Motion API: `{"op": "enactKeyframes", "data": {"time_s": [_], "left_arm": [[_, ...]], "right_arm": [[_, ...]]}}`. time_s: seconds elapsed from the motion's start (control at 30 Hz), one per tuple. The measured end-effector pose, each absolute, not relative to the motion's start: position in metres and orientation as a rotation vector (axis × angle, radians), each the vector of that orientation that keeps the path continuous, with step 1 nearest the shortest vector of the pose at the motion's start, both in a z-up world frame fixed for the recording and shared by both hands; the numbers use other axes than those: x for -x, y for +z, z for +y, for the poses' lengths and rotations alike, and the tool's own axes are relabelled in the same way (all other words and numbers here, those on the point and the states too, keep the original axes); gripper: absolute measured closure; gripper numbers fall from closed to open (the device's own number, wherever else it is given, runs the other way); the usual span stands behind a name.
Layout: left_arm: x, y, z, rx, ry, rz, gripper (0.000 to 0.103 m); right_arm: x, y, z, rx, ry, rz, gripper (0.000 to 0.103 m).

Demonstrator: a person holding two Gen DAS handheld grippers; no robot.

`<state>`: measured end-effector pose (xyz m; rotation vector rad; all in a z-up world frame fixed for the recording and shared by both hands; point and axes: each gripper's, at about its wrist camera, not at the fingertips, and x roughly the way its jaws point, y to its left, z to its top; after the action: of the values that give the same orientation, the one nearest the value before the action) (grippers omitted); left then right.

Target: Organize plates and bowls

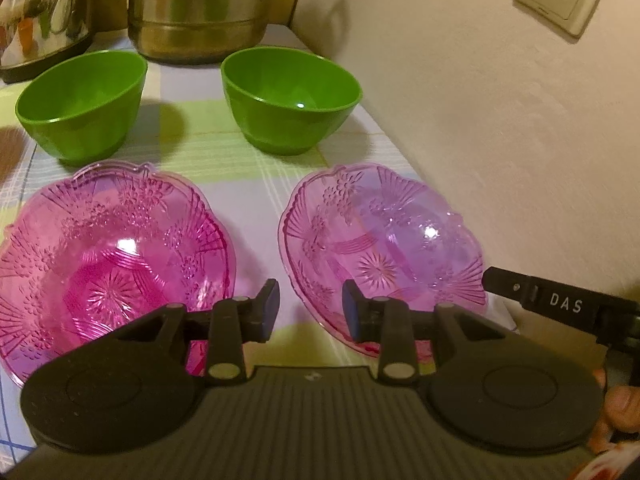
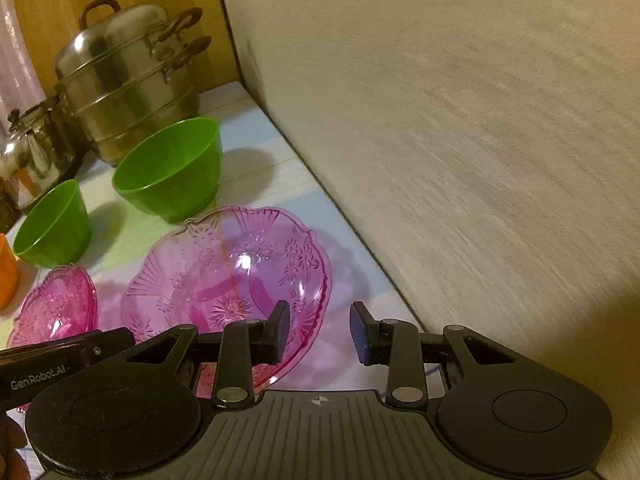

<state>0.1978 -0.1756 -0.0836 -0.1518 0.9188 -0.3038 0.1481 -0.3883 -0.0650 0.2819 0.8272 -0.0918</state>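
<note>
On checked tablecloth (image 1: 248, 156), two pink plates (image 1: 116, 248), two green bowls (image 1: 82, 104)

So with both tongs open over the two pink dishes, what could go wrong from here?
1. The right pink dish sits close to the wall; the right tongs straddle its near rim and could scrape the wall or tip the dish.
2. The left tongs hang over the gap between the dishes, so they could bump the left pink dish.
3. Thin, glossy rims may slip from the pads.

Steamer pot (image 1: 200, 12), kettle (image 1: 44, 12) (both steel).
</note>
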Motion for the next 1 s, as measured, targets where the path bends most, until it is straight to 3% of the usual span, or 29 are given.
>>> {"op": "enactKeyframes", "data": {"time_s": [0.57, 0.83, 1.0], "left_arm": [[-0.213, -0.104, -0.180, 0.188, -0.272, 0.959, 0.074], [-0.216, -0.107, -0.185, 0.176, -0.263, 0.962, 0.084], [-0.215, -0.108, -0.185, 0.165, -0.270, 0.959, 0.089]], "right_arm": [[-0.183, -0.092, -0.392, -0.225, -0.045, 0.887, 0.070], [-0.192, -0.099, -0.393, -0.238, -0.030, 0.913, 0.070], [-0.193, -0.100, -0.392, -0.242, -0.015, 0.916, 0.084]]}}
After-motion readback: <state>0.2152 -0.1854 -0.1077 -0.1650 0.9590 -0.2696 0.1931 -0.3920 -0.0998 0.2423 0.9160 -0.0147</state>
